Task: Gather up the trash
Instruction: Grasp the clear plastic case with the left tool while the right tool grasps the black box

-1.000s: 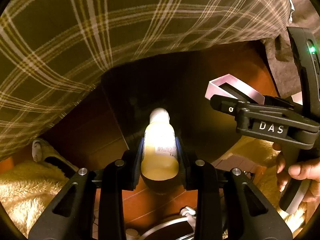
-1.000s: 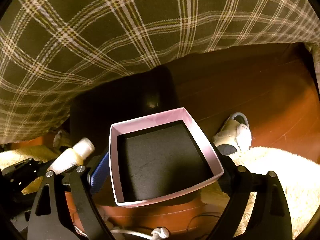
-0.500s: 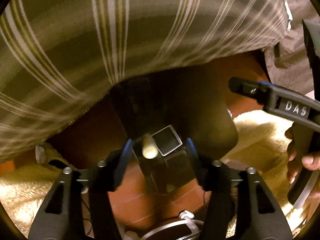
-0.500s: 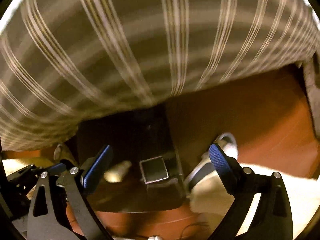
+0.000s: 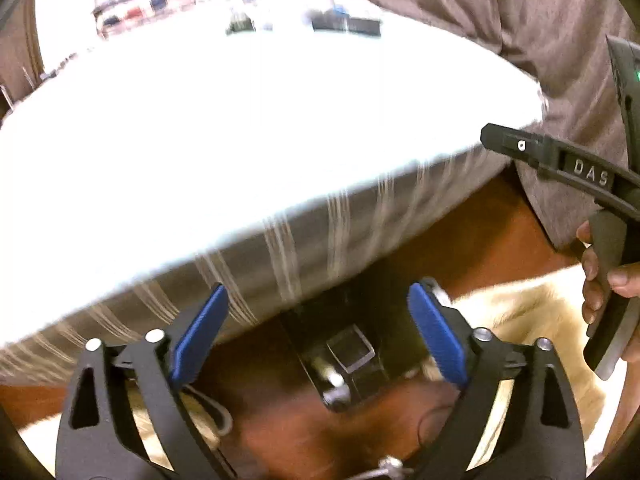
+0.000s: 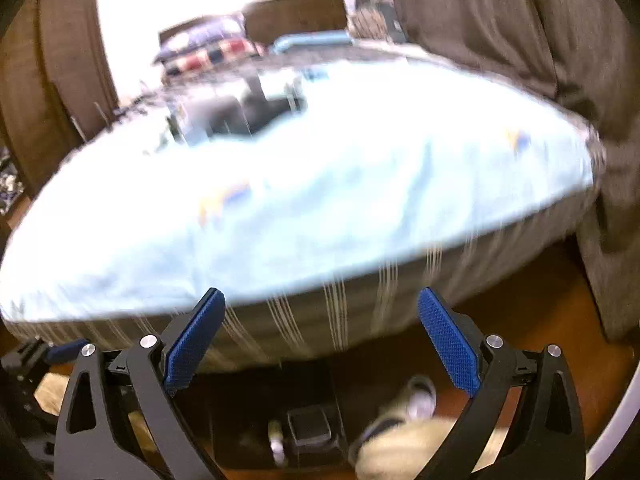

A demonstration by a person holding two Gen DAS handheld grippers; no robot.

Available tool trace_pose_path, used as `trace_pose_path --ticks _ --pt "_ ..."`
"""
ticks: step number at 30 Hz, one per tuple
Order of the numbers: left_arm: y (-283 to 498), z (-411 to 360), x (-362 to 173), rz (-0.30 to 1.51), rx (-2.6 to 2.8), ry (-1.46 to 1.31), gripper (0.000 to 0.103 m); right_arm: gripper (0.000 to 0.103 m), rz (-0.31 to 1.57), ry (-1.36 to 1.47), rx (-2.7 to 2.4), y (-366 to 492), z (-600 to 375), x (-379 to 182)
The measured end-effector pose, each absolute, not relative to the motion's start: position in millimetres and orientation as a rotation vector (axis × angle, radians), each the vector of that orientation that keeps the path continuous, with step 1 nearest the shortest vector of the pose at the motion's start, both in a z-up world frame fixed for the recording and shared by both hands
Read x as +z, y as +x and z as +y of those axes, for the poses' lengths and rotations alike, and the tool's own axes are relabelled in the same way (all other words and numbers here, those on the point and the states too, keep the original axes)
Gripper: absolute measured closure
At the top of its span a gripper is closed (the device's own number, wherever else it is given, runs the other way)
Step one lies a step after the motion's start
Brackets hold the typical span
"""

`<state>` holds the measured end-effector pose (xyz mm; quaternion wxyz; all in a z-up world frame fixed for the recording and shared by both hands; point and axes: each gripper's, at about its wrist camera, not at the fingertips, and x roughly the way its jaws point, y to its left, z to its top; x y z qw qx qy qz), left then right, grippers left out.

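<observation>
My left gripper (image 5: 318, 292) hangs high over the floor with its jaws opening and nothing between the blue pads. Far below it sits a black bin (image 5: 396, 344) holding a small square box (image 5: 351, 348) and a pale bottle (image 5: 334, 384), both blurred. My right gripper (image 6: 320, 296) is open and empty, also well above the bin (image 6: 248, 400), where the box (image 6: 310, 426) and bottle (image 6: 277, 442) lie side by side. One of the right gripper's fingers (image 5: 520, 146) shows at the right of the left wrist view, held by a hand (image 5: 604, 280).
A bed (image 6: 320, 200) with a pale sheet and plaid side fills the view ahead; items lie at its far end. A brown curtain (image 6: 520, 40) hangs at right. A shoe (image 6: 418, 398) and a fluffy rug (image 5: 520, 320) lie on the wooden floor by the bin.
The left gripper let go of the bottle and the right let go of the pink box; both dropped into the bin. Both grippers rose and tilted up, bringing the bed top into view.
</observation>
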<state>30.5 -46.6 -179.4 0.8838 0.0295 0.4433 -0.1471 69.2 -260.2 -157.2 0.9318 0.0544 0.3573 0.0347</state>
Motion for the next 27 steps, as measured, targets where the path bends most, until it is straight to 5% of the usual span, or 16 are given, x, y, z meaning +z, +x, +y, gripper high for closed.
trace_pose_path --ticks 9,27 --pt "79.4 -11.1 -128.3 0.832 -0.184 0.031 0.009 0.005 0.671 0.038 0.131 127.3 -239.6 -126.2" --pt "174.3 -22.2 -136.7 0.864 -0.221 0.012 0.009 0.005 0.778 -0.045 0.211 249.7 -209.8 -144.5"
